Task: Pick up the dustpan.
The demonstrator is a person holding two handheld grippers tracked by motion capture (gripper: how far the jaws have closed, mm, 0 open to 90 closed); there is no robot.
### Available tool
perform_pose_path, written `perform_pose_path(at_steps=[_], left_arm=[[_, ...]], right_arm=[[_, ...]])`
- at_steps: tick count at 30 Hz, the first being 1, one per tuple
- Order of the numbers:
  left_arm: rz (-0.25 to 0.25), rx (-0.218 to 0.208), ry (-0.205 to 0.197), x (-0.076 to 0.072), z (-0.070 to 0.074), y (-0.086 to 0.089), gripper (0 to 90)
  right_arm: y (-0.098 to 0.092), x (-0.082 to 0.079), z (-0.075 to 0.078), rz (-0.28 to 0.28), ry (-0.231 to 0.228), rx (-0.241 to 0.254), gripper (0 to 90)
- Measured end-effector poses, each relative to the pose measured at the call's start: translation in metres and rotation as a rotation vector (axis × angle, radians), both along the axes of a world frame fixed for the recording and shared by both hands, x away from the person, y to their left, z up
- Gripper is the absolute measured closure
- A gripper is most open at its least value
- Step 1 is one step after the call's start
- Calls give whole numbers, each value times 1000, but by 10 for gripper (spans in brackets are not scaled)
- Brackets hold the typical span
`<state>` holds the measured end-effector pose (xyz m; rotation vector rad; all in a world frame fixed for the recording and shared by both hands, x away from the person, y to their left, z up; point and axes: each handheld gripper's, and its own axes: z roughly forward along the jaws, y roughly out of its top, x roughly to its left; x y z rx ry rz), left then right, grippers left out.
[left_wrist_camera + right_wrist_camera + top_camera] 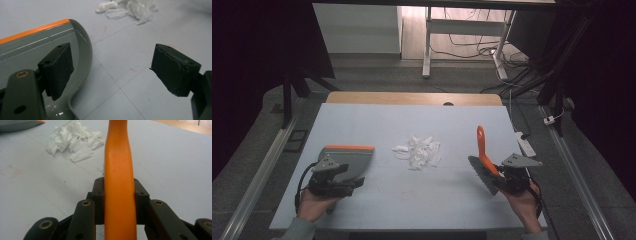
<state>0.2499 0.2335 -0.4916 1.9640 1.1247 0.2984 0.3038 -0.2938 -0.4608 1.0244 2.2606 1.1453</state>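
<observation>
A grey dustpan [349, 156] with an orange front lip lies on the white table at the left. My left gripper [346, 176] sits at the pan's near end, open. In the left gripper view [112, 65] its jaws stand wide apart; one hangs over the dustpan [30, 47], the other over bare table. My right gripper [498, 173] is shut on the orange handle [118, 170] of a hand brush [482, 150], with the handle pointing away and the grey bristles low at the left. Torn white paper scraps [419, 150] lie heaped mid-table between the two tools.
The white table top [412, 200] has a wooden strip [412, 97] along its far edge. A white power strip [526, 145] lies just off the right edge. Metal rails run along the floor on both sides.
</observation>
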Motion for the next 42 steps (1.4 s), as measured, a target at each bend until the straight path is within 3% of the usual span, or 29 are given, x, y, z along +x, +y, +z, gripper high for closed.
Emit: perform_pose_path(at_steps=[22,32,38,42], left_arm=[[-2,0,7,1,2,-2,192],[-12,22,-8,-3,16,-6,197],[33,51,-4,-4,25,-4,199],[105,71,19,-2,28,2,200]], right_arm=[[-2,0,2,-12,-16,9,705],[-2,-1,3,-15,-20,7,705],[-2,-2,5,-17,-22,10,705],[-2,-2,5,-16,-24,11,706]])
